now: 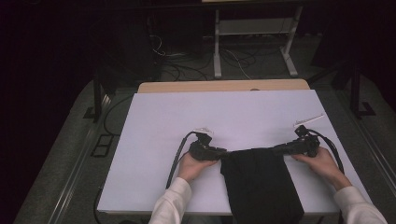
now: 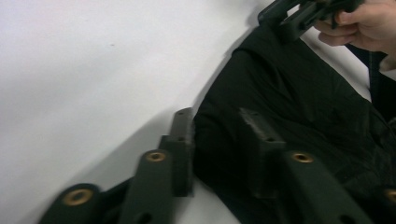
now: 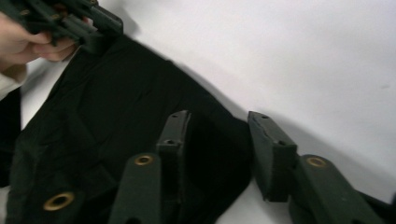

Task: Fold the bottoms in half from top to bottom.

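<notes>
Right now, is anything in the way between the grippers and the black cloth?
Nothing visible. Each hand-held gripper, left and right, is already at a top corner of the black cloth, with the cloth's edge between its jaws.

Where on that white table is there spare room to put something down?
The white table is bare from its far edge down to the grippers, and at the near left corner beside the sleeve. It is crowded near the front, where the black cloth lies between both hands.

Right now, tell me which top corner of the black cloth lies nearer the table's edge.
The right gripper's corner of the black cloth; the table's right edge is closer.
</notes>
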`<state>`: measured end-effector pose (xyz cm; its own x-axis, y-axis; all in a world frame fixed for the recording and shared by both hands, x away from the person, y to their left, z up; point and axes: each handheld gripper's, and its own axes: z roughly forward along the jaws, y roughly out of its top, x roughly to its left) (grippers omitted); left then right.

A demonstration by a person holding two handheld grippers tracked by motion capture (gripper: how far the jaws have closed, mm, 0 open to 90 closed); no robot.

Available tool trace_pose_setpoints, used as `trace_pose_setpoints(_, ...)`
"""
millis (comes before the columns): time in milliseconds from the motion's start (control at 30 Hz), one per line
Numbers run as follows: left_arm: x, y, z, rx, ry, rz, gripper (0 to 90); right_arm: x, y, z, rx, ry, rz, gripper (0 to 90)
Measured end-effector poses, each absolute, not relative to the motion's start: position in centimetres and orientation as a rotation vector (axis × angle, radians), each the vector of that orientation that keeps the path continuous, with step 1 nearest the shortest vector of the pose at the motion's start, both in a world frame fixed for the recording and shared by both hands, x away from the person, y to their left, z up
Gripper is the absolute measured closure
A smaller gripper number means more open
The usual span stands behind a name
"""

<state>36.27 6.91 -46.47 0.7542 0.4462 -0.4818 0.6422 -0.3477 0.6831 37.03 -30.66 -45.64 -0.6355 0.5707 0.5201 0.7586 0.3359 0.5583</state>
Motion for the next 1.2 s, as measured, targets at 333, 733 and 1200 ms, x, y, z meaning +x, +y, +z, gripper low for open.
trace_pose_setpoints(333,35.9,6.9,-45.8,2.030,0.781,-0.208,83.7,36.8,-30.1,-45.4,-1.205,-2.377,-1.132,81.5)
trace_pose_setpoints(733,35.5,7.7,-43.4,2.029,0.733,-0.086,84.7,36.6,-29.0,-43.5,-1.227,-2.409,-1.203,82.8)
trace_pose_setpoints(1200,36.2,10.8,-41.3,2.047,0.756,-0.012,84.9,38.5,-25.4,-42.4,-1.213,-2.454,-1.197,82.9)
